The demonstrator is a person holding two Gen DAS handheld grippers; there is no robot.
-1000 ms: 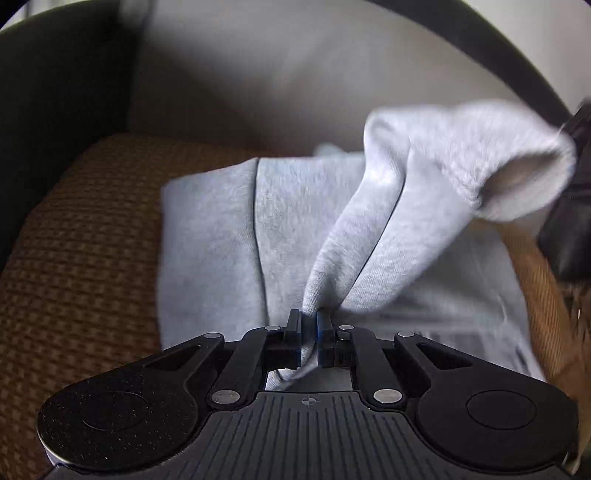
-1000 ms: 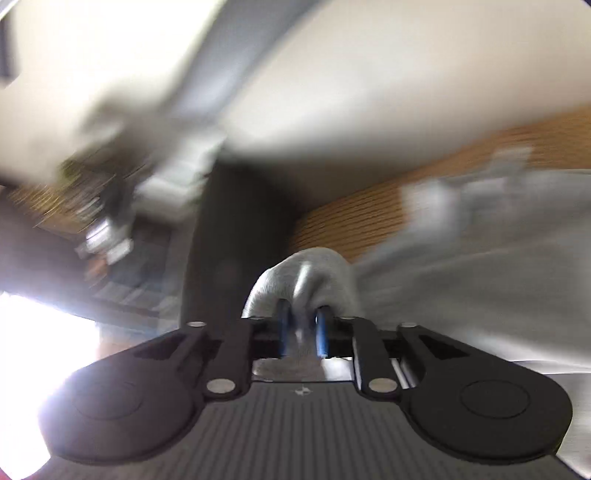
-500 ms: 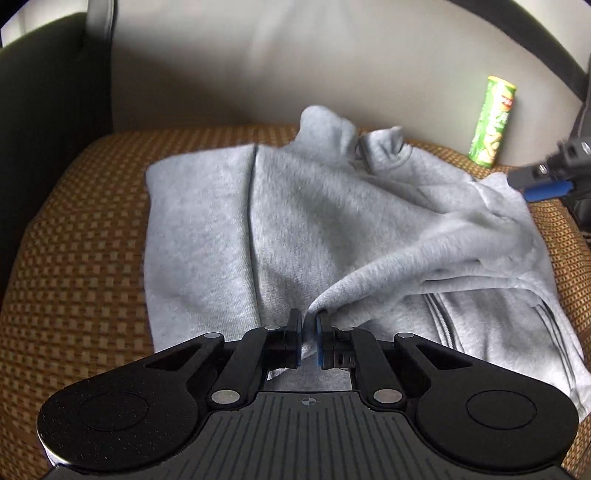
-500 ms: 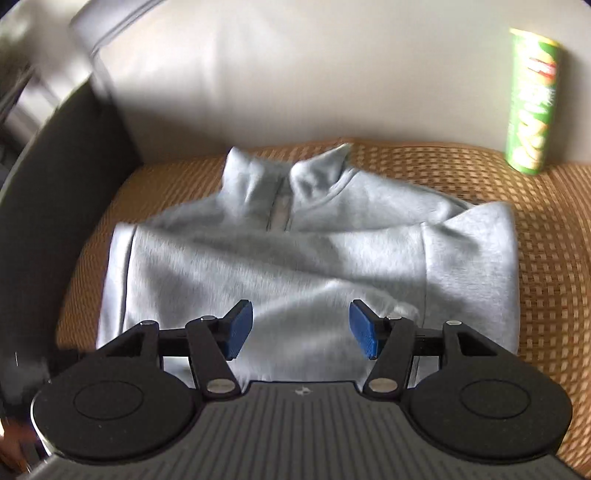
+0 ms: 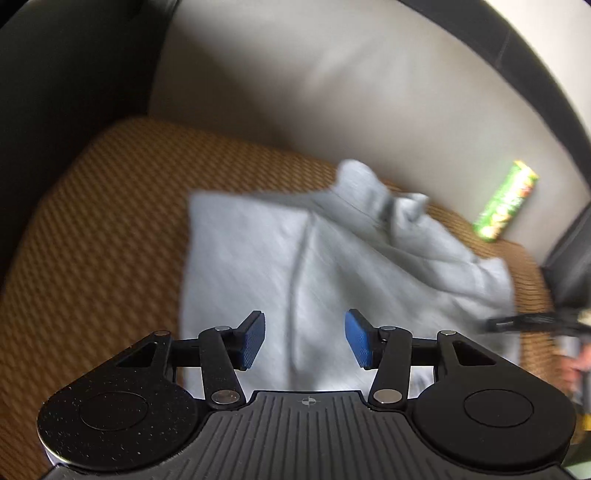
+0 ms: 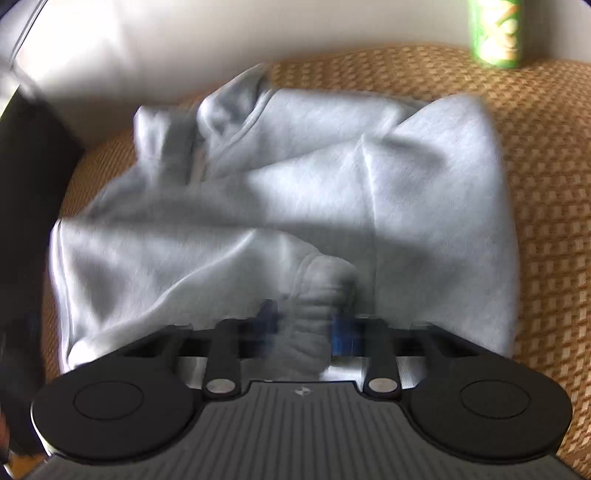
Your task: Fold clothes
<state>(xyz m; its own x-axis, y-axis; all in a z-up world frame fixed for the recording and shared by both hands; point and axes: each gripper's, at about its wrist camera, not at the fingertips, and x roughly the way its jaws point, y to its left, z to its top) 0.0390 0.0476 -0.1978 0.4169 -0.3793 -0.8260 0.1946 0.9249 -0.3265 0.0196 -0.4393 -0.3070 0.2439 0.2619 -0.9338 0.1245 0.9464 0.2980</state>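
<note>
A light grey zip sweatshirt (image 5: 295, 258) lies on the brown woven seat cushion (image 5: 92, 240), both sleeves folded in over the body, collar toward the backrest. My left gripper (image 5: 304, 341) is open and empty above the sweatshirt's near edge. In the right wrist view the sweatshirt (image 6: 406, 192) fills the middle, and a ribbed cuff (image 6: 321, 295) sits between the blue pads of my right gripper (image 6: 304, 325). The pads are blurred and stand partly apart around the cuff; whether they grip it is unclear.
A green snack can (image 5: 506, 201) stands at the back right of the seat against the pale backrest (image 5: 351, 92); it also shows in the right wrist view (image 6: 496, 33). A dark armrest (image 5: 66, 74) rises on the left. The other gripper's tip (image 5: 532, 321) enters at the right.
My left gripper has let go of the sleeve and opened, lifting back. The sleeve now lies on the body. My right gripper has come down with its pads around the cuff.
</note>
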